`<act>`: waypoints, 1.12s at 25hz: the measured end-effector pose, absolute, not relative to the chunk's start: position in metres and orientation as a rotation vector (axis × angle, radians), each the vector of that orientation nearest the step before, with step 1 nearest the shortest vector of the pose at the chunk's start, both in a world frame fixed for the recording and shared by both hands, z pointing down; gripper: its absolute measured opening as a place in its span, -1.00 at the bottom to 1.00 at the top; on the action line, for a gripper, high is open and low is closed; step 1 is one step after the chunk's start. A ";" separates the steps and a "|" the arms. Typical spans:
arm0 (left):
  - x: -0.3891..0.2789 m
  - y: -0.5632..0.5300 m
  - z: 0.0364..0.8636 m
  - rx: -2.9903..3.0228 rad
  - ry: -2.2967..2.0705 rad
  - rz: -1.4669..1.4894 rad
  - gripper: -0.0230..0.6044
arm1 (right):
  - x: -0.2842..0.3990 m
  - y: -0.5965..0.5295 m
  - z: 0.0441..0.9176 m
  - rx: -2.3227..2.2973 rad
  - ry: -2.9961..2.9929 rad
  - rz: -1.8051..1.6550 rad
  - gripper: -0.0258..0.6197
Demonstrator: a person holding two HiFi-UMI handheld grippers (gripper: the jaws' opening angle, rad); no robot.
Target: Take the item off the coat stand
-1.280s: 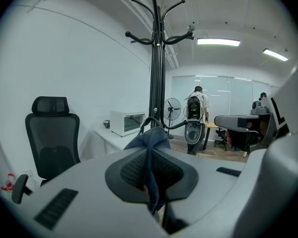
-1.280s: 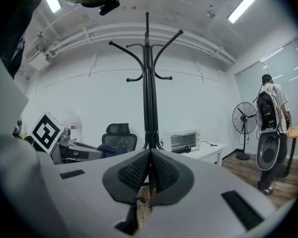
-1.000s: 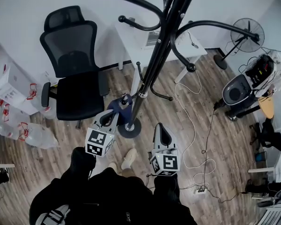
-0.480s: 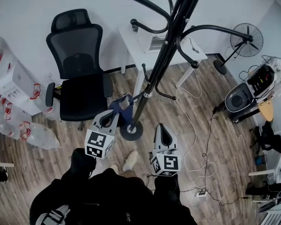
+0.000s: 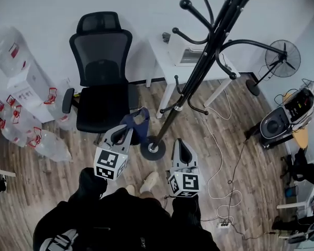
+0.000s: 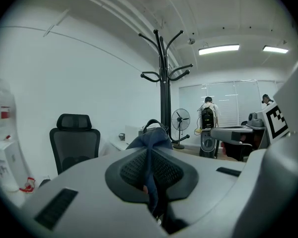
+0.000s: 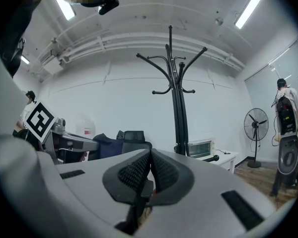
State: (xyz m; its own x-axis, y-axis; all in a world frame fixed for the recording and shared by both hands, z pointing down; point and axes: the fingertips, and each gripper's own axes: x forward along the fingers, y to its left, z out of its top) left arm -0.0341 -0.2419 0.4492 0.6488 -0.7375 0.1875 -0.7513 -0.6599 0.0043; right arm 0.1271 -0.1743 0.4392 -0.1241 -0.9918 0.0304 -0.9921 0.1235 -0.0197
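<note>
The black coat stand (image 5: 200, 76) rises from its round base (image 5: 153, 150) on the wood floor, and its hooks are bare. A dark blue cloth bag (image 5: 138, 125) with a black handle hangs clear of the stand, just left of the base. My left gripper (image 5: 125, 130) is shut on it, and the fabric (image 6: 150, 142) is pinched between the pads with the stand (image 6: 164, 83) behind. My right gripper (image 5: 179, 143) is shut with nothing in it, and its pads meet (image 7: 149, 170) in front of the stand (image 7: 176, 98).
A black office chair (image 5: 102, 82) stands left of the stand, and a white table (image 5: 191, 61) is behind it. Water bottles (image 5: 36, 140) lie at the left. Cables (image 5: 220, 156) trail across the floor on the right, near a fan (image 5: 282, 59). A person (image 6: 207, 118) stands far off.
The head view has swung, so the stand, chair and table sit farther right and lower in the picture. Both grippers keep their places, and the left still holds the blue bag.
</note>
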 end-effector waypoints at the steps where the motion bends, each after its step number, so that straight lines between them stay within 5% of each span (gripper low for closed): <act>1: -0.040 -0.239 0.448 2.775 -1.269 0.257 -0.83 | 0.121 -0.174 0.439 2.062 -2.358 0.052 -0.87; 28: -0.175 -0.191 0.445 2.616 -1.548 0.229 -0.83 | -0.005 -0.171 0.437 1.798 -2.559 0.024 -0.87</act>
State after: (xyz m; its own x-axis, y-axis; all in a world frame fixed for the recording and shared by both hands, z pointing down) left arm -0.1750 -0.1909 0.4447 0.4739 -0.8628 0.1760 -0.8768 -0.4808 0.0037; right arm -0.0054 -0.1710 0.4372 -0.3390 -0.9406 0.0208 -0.9408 0.3390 -0.0044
